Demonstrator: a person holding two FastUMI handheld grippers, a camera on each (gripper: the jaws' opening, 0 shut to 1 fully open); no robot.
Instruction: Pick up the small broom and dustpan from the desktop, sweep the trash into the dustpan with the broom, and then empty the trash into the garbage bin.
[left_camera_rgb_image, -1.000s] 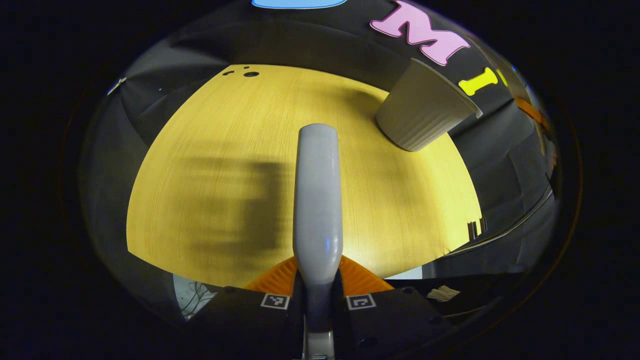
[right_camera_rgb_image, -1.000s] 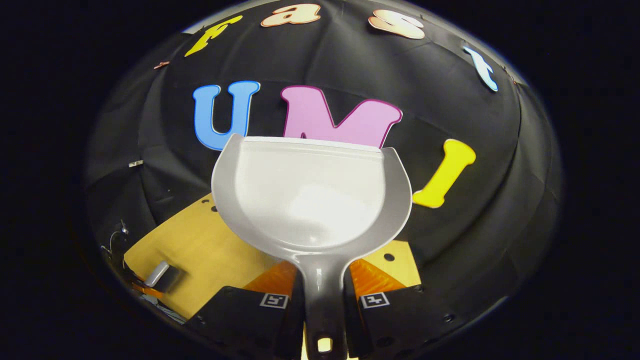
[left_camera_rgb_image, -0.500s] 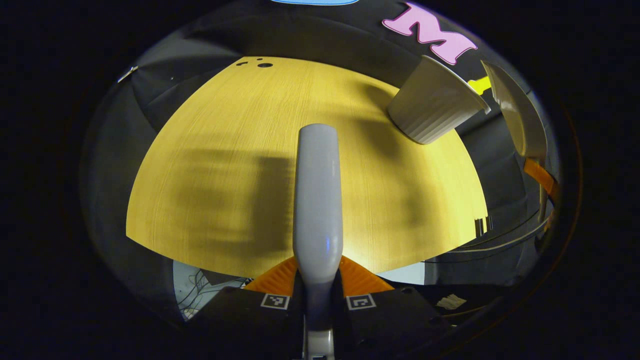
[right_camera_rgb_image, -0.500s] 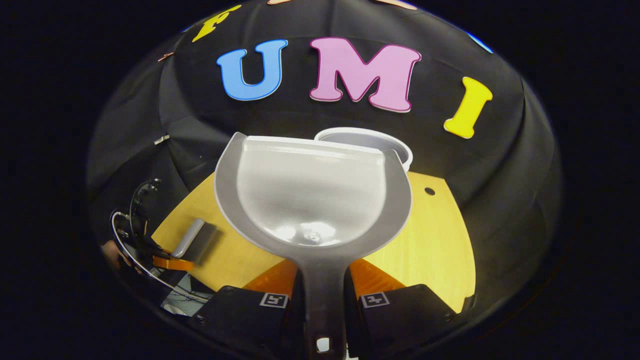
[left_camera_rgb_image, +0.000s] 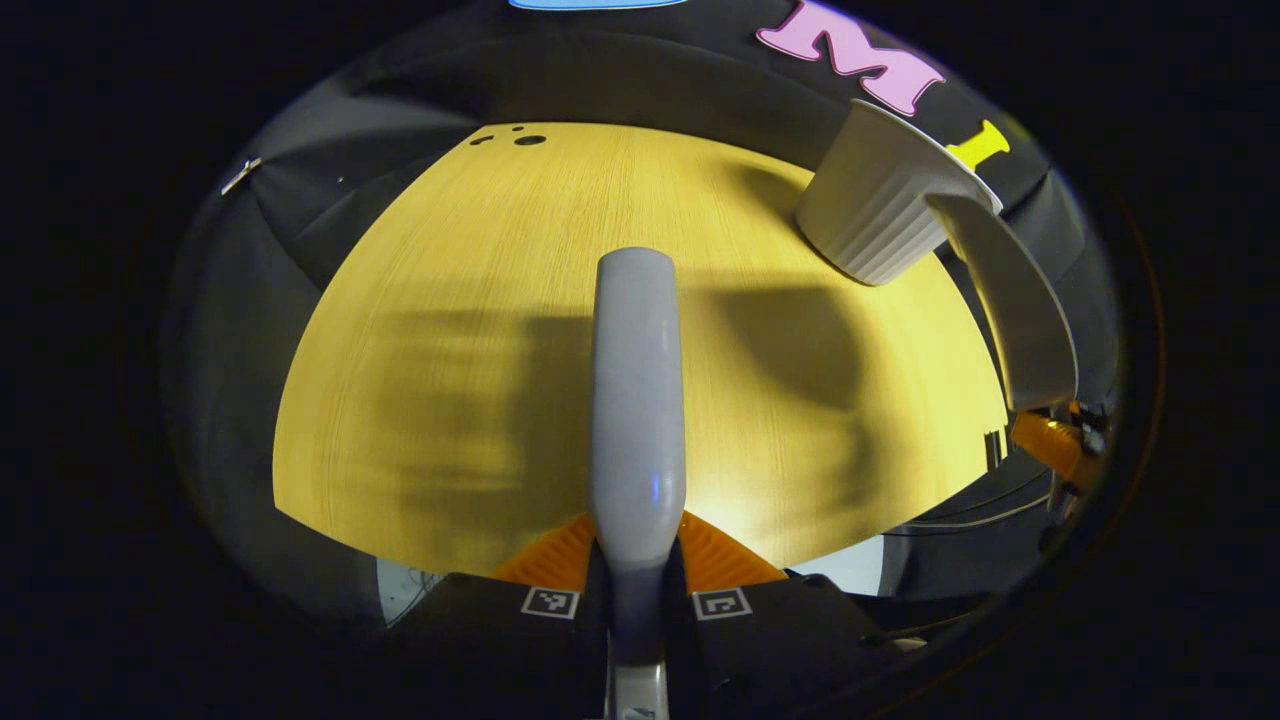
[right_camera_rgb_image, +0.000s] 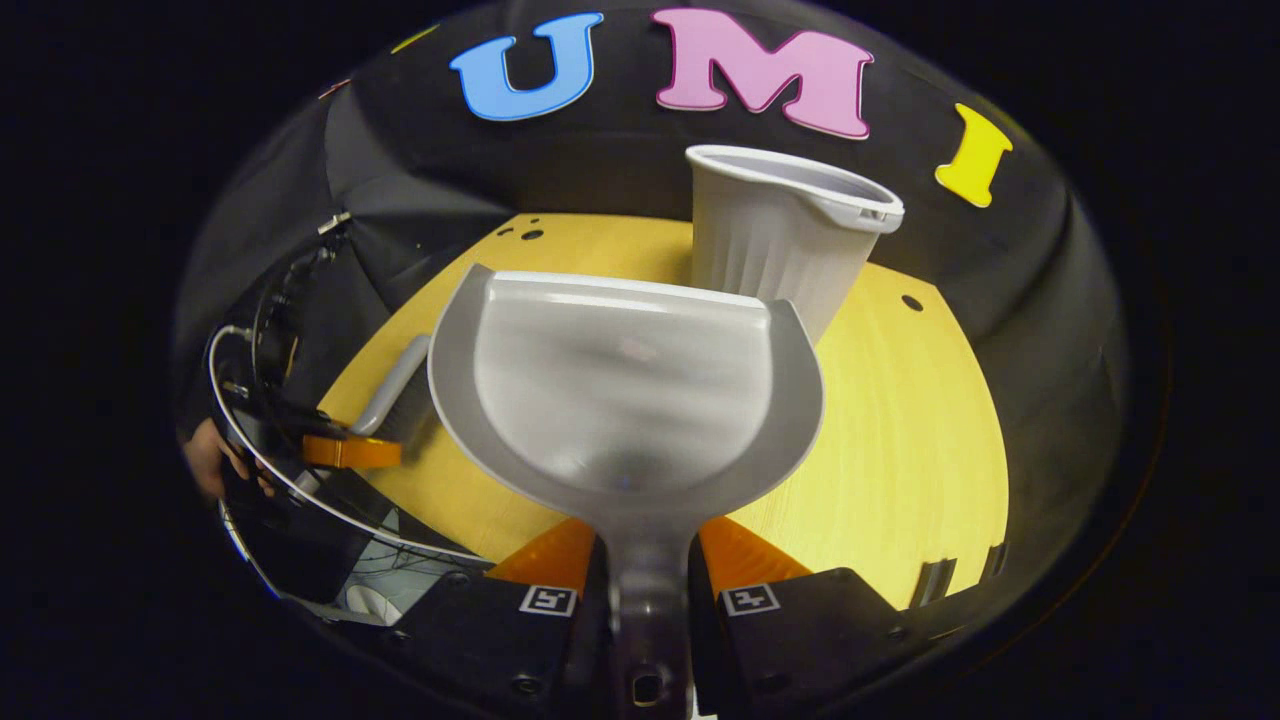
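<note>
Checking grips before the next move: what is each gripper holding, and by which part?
Left gripper holds the broom by its handle; right gripper holds the dustpan by its handle.

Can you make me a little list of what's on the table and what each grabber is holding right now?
table: yellow wooden desktop
bin: white ribbed garbage bin, upright on the desktop
left hand-held gripper: shut on the broom handle
right hand-held gripper: shut on the dustpan
dustpan position: held above the desktop, in front of the bin
trash in dustpan: none seen
</note>
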